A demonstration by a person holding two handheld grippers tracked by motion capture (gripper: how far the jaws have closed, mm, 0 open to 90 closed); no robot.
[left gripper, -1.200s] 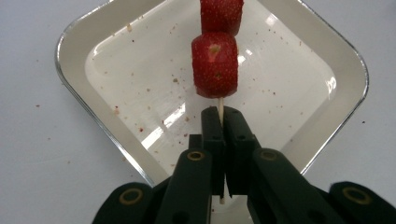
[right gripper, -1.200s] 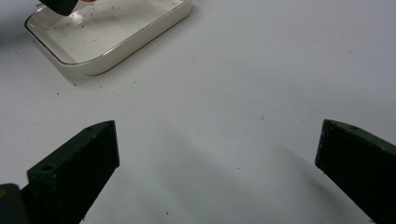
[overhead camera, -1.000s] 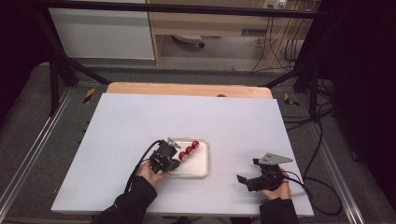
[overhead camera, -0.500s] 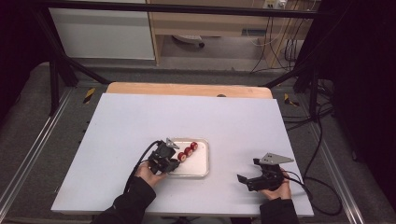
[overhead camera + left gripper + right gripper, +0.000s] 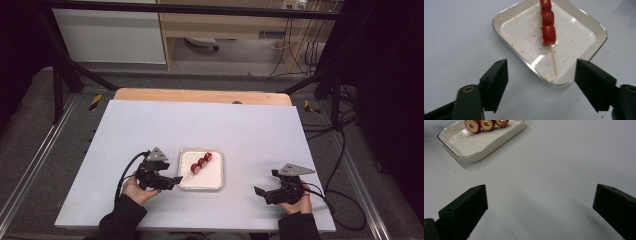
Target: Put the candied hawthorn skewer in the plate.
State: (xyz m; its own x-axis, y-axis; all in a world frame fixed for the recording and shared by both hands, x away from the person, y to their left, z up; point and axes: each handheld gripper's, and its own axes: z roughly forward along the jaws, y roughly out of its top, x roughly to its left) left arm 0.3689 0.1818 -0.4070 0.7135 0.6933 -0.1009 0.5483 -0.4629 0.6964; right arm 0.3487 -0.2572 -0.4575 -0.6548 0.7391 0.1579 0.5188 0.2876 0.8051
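We see the skewer [image 5: 201, 163] lying in the white tray [image 5: 214, 181], which sits on the desk [image 5: 250, 130] a little in from the near edge, roughly midway between its left and right edges. Three red pieces [image 5: 548, 34] are threaded on the stick, packed together at its far end and touching one another. The bare wooden end [image 5: 553, 62] points toward the near left corner of the tray and rests on the tray floor, its tip short of the rim. The tray floor around it is speckled with small red crumbs.

Our left hand-held gripper [image 5: 176, 181] lies just beside the left edge of the tray, near the desk's near edge. Its jaws have just been opening and now stand wide apart, with nothing between them. In the left gripper view [image 5: 541, 85] they frame the near corner of the tray and the bare stick end without touching either.

Our right hand-held gripper [image 5: 260, 191] rests toward the near right corner of the desk, well apart from the tray. Its jaws are spread wide too, and in the right gripper view [image 5: 540, 205] we find only bare desk between them, with the tray [image 5: 486, 146] and the red pieces [image 5: 486, 124] farther off.
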